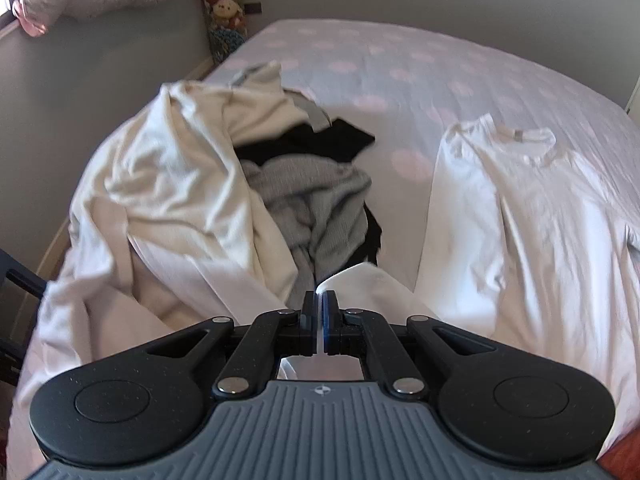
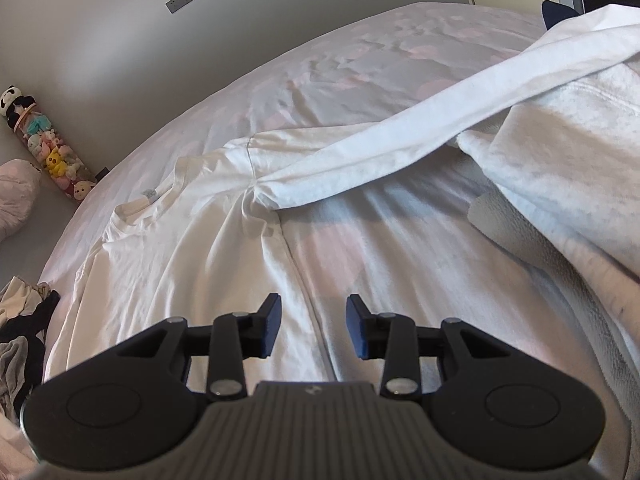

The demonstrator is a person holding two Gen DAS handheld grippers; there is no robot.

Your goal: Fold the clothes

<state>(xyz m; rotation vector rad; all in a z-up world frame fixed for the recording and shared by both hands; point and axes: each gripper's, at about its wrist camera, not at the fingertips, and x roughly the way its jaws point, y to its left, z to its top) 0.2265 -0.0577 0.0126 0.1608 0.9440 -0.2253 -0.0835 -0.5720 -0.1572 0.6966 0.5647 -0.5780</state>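
Left tongs (image 1: pixel 321 300) are pressed together, pinching a fold of white cloth whose corner pokes up between the pads; it looks like the near edge or a sleeve of the white shirt (image 1: pixel 520 216), though I cannot tell for sure. Right tongs (image 2: pixel 313 328) stand spread and hold nothing, hovering over the same shirt's side seam. That shirt lies spread flat on the bed (image 1: pixel 400 64), collar toward the far side, one long sleeve (image 2: pixel 400 152) drawn across the sheet in the right wrist view. Just beside it sits a heap of unfolded clothes (image 1: pixel 224 184): cream, grey and black pieces. Thin jersey like this is light, limp and drapes wherever it is unsupported, so a single pinch will let it sag. Seams, hem corners and shoulders give the firmest hold.
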